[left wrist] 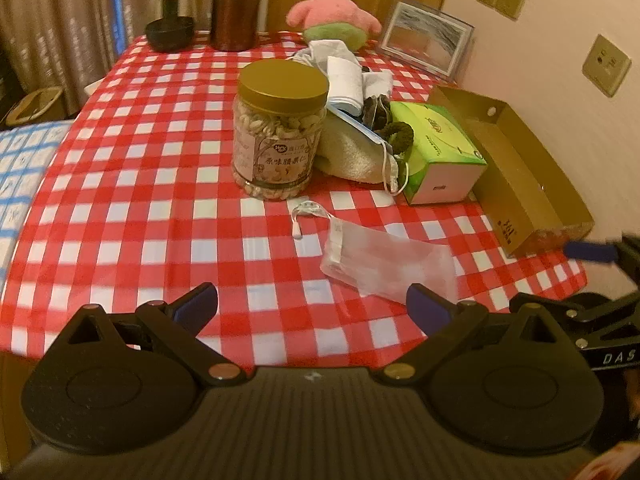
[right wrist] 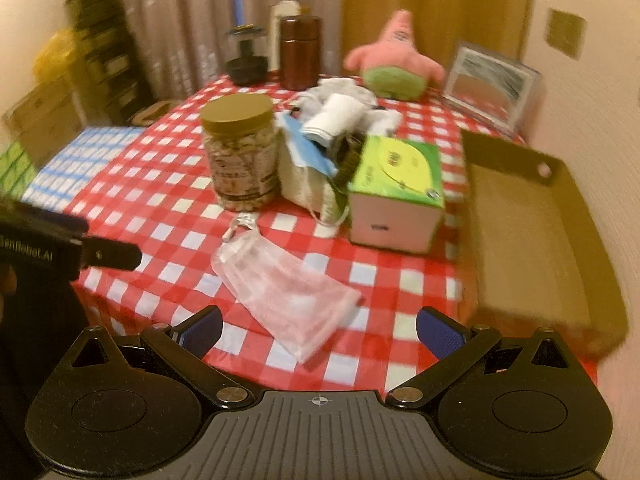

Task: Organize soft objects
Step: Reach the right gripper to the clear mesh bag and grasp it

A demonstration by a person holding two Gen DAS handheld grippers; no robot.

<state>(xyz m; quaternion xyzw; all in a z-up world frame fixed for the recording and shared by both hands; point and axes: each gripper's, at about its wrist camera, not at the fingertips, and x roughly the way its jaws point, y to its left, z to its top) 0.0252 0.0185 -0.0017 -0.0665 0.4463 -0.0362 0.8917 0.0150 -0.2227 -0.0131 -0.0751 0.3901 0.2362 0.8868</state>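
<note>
A sheer white mesh pouch with a drawstring lies flat on the red checked cloth near the front edge. Behind it a heap of soft things holds a cream towel, a blue face mask, rolled white cloth and a dark scrunchie. A pink star plush sits at the back. An open cardboard tray lies at the right. My left gripper is open just short of the pouch. My right gripper is open too, over the pouch's near end, holding nothing.
A nut jar with a gold lid stands left of the heap. A green tissue box sits beside the tray. A brown canister, a black bowl and a picture frame line the back. The wall is close on the right.
</note>
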